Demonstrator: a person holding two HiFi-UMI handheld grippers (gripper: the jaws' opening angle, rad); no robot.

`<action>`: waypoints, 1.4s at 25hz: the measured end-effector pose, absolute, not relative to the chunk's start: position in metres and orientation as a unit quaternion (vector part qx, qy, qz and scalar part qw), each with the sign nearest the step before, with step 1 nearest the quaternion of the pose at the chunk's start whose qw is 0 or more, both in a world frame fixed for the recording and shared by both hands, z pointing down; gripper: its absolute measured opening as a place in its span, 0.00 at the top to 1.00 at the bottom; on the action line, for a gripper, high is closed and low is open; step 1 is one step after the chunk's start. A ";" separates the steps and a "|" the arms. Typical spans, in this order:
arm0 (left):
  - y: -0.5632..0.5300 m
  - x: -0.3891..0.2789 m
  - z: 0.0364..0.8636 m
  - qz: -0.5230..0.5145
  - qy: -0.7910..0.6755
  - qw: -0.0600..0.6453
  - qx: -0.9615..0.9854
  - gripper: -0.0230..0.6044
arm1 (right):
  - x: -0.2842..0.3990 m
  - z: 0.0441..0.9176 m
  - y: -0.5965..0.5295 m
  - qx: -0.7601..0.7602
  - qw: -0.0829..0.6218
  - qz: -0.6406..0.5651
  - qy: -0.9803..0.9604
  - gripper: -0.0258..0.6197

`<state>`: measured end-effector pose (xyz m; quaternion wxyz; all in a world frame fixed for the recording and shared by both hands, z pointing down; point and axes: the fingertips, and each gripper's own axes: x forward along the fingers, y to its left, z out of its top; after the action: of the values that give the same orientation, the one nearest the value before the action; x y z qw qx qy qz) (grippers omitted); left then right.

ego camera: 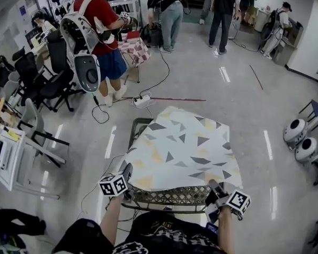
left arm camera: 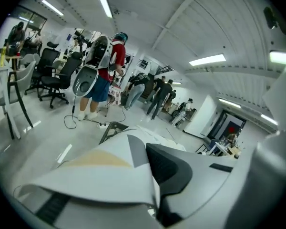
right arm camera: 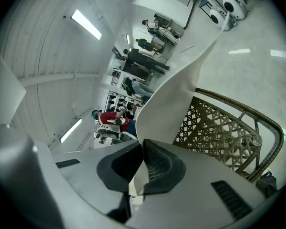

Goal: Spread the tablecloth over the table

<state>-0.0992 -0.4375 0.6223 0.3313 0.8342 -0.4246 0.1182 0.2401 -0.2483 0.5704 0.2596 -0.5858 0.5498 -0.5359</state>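
Left gripper [ego camera: 126, 178] and right gripper [ego camera: 215, 190] each clamped on near corners of tablecloth [ego camera: 183, 150]; cloth draped over wicker table [ego camera: 167, 196].

Tablecloth [ego camera: 183, 152] w/ triangles, partly over table [ego camera: 169, 197]

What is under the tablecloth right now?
A wicker table. Its woven near edge and left rim show past the tablecloth. The rest of the top is covered, so anything lying on it cannot be seen.
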 end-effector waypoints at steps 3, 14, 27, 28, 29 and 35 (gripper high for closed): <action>-0.437 -0.098 0.612 0.122 -0.443 0.330 0.825 0.93 | 0.247 0.563 -0.254 -0.574 0.234 -0.555 0.555 0.94; -0.482 -0.085 0.459 0.177 -0.512 0.146 0.828 0.93 | 0.270 0.483 -0.284 -0.460 0.237 -0.573 0.635 0.94; -0.523 -0.341 0.508 0.151 -0.587 0.153 0.781 0.93 | 0.044 0.520 -0.393 -0.369 0.231 -0.574 0.693 0.94; -0.526 -0.341 0.508 0.154 -0.582 0.154 0.784 0.93 | 0.044 0.518 -0.395 -0.369 0.233 -0.570 0.696 0.94; -0.528 -0.340 0.509 0.156 -0.577 0.156 0.786 0.93 | 0.046 0.515 -0.397 -0.369 0.235 -0.565 0.700 0.94; -0.555 -0.310 0.486 0.161 -0.548 0.145 0.808 0.93 | 0.074 0.481 -0.414 -0.390 0.249 -0.536 0.706 0.94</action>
<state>-0.3104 -0.5549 0.4858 0.1449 0.8079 -0.5479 0.1614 0.0744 -0.4145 0.4814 0.2492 -0.3902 0.7057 -0.5363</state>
